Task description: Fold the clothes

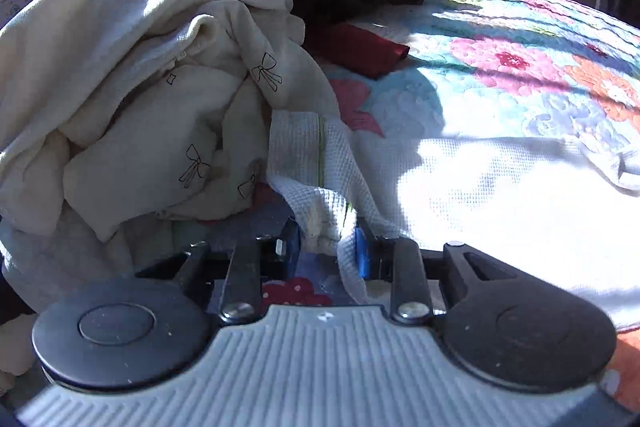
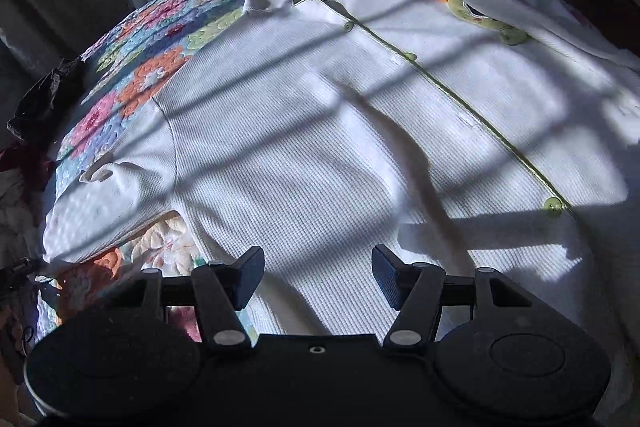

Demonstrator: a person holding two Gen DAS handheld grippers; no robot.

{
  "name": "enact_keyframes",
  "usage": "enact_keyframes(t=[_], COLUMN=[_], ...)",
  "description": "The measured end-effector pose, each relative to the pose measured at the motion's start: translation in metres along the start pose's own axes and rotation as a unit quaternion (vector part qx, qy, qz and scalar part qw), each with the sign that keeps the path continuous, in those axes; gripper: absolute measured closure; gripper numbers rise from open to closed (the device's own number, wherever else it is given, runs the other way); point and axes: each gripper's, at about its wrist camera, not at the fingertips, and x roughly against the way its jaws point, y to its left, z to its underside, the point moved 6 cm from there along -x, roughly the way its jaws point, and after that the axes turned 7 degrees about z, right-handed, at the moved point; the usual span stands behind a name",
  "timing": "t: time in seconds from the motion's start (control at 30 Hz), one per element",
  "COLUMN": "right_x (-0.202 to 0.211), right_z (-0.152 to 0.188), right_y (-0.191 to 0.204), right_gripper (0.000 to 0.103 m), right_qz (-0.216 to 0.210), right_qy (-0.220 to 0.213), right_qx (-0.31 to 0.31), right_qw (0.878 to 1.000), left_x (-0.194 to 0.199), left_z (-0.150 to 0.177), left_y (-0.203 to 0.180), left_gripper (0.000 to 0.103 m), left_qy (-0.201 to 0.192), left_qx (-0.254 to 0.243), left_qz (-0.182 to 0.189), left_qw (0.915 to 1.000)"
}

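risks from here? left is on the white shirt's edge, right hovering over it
1. The left gripper pinches only a bunched edge of the white waffle-knit button shirt; it could slip out.
2. The cream bow-print garment pile lies against that edge and may drag along.
3. The open right gripper holds nothing, so the fold could skew.

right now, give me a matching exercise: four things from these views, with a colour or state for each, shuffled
Things:
1. white shirt
2. cream pile
3. left gripper
4. right gripper

States:
a. open above the cloth
b. crumpled, printed with bows
c. spread flat on the quilt
d. shut on a fold of white cloth

Pairs: 1-c, 2-b, 3-d, 4-a
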Motion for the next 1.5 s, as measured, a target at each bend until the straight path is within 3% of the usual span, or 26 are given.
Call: enact_keyframes(t=[0.1,0.2,0.37,0.5,0.57,0.63,0.8,0.93,1.03,1.17,1.27,1.4,1.5], right_x=[0.002,0.004,0.002,0.007,0.012,0.017,0.028,0.034,0.043,0.074,0.100,0.132,0.146], right_z=[0.001,0.003,0.007,0.012,0.012,0.009,0.000,0.001,0.006,0.009,0.008,0.006,0.006], right_y=[-0.005,-0.008,-0.020,-0.033,-0.043,-0.055,-0.069,-0.071,-0.079,-0.096,-0.103,-0.099,-0.088], right_gripper=[0.038,0.038,0.038,0.038,0.038,0.038,0.038,0.038,0.038,0.038,0.037,0.033,0.033], right_qz=[0.002,0.006,0.010,0.025,0.030,0.031,0.023,0.024,0.034,0.074,0.089,0.104,0.102], right_qy=[-0.002,-0.006,-0.002,-0.007,-0.017,-0.027,-0.050,-0.059,-0.048,-0.034,-0.032,-0.050,-0.049], right_qx=[-0.004,-0.001,-0.007,-0.013,-0.020,-0.034,-0.056,-0.047,-0.039,-0.024,-0.016,-0.016,-0.008], right_qw=[1.000,1.000,1.000,1.000,0.999,0.999,0.997,0.997,0.998,0.996,0.995,0.993,0.994], left_x=[0.030,0.048,0.027,0.027,0.040,0.058,0.094,0.105,0.108,0.126,0.152,0.198,0.228], left_z=[-0.007,-0.005,0.030,0.041,0.033,0.020,-0.017,-0.033,-0.040,-0.047,-0.047,-0.044,-0.039], left_y=[0.006,0.027,0.045,0.035,0.030,0.022,-0.016,-0.069,-0.124,-0.197,-0.243,-0.291,-0.316], left_gripper=[0.081,0.081,0.081,0.076,0.065,0.037,0.021,0.020,0.020,0.019,0.019,0.015,0.011], left_qy=[-0.050,-0.051,0.036,0.077,0.074,0.059,0.018,0.018,0.061,0.115,0.135,0.137,0.134], left_qx=[-0.010,0.021,0.059,0.042,0.043,0.055,0.053,-0.004,-0.077,-0.189,-0.279,-0.390,-0.445], left_qz=[-0.039,-0.053,-0.047,-0.040,-0.019,0.019,0.125,0.204,0.272,0.340,0.364,0.392,0.393], left_qw=[0.9979,0.9971,0.9965,0.9953,0.9962,0.9966,0.9906,0.9789,0.9572,0.9138,0.8785,0.8221,0.7933])
